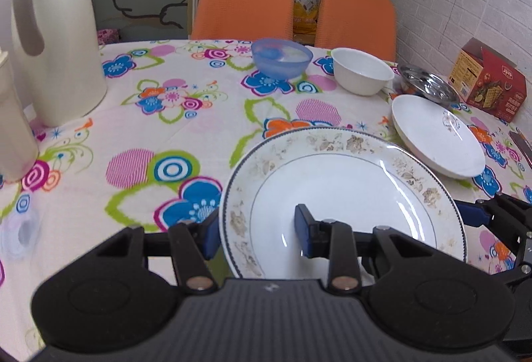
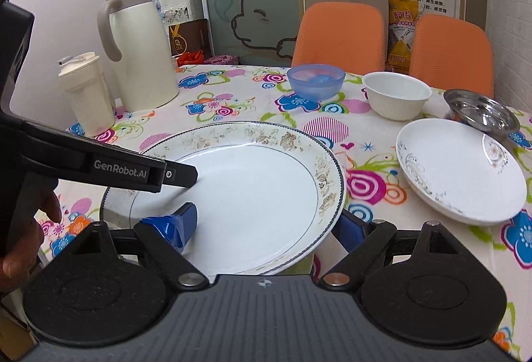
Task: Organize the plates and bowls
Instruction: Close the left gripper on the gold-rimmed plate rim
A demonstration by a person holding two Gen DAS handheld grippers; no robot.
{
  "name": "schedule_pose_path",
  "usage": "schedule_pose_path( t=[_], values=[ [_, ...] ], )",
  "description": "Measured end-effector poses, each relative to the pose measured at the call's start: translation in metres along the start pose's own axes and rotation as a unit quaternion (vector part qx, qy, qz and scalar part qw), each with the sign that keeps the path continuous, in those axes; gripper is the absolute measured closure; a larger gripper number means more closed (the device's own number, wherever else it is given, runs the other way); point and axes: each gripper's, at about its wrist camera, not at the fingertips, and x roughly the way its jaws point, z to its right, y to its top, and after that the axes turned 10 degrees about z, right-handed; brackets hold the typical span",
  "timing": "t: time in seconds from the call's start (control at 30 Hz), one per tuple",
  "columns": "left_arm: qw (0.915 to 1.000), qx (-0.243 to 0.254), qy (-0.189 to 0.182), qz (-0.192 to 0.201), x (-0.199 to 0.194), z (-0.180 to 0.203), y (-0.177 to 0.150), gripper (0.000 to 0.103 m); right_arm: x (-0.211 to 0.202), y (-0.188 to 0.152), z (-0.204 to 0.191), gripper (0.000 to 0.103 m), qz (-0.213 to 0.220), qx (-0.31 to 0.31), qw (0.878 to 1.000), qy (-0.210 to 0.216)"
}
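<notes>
Left gripper jaws are set apart astride the left rim of the large plate: one blue pad sits outside and below the rim, the other over the plate's well. Whether the pads actually press the rim cannot be told. Right gripper jaws are likewise spread across the plate's right rim, left pad over the well, right pad outside under the edge; contact cannot be confirmed here either.

The large plate is white and glossy, with a wide rim printed in faded brown leaf and flower motifs, a thin dark line around the well and a dark beaded edge. It is seen between the two grippers at the near part of the table; whether it rests on the floral tablecloth or is lifted cannot be told.

In the right wrist view a person's hand is seen at the left edge on the left gripper's black handle.

A smaller white plate with a sparse grey scroll print lies to the right, close to the large plate. Behind it a steel dish is seen, then a white bowl and a translucent blue bowl side by side near the far edge. A cream thermos jug and a small cream container stand at the left. A red carton stands far right. Two orange chairs are seen beyond the table.
</notes>
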Motion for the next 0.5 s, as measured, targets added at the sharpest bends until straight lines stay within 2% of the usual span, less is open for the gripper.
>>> schedule_pose_path(
  t=[0.13,0.3,0.4,0.43,0.5],
  values=[
    [1.0000,0.003,0.005,-0.001,-0.011,0.000,-0.018,0.070,-0.004,-0.010,-0.008,0.029,-0.009,-0.005,1.000,0.002],
    [0.9998,-0.005,0.008,-0.016,-0.007,-0.005,-0.031,0.070,-0.003,-0.022,-0.012,0.029,-0.016,-0.010,1.000,0.004],
    [0.9997,0.010,0.014,-0.016,-0.006,-0.002,-0.036,0.070,-0.001,-0.026,-0.016,0.028,-0.022,-0.024,0.999,0.001],
    [0.9996,0.018,0.017,-0.011,-0.007,0.000,-0.036,0.069,0.000,-0.026,-0.015,0.028,-0.024,-0.025,0.999,0.003],
    [0.9996,0.023,0.016,-0.003,-0.010,0.002,-0.036,0.059,-0.001,-0.027,-0.015,0.028,-0.026,-0.026,0.999,0.005]
  ],
)
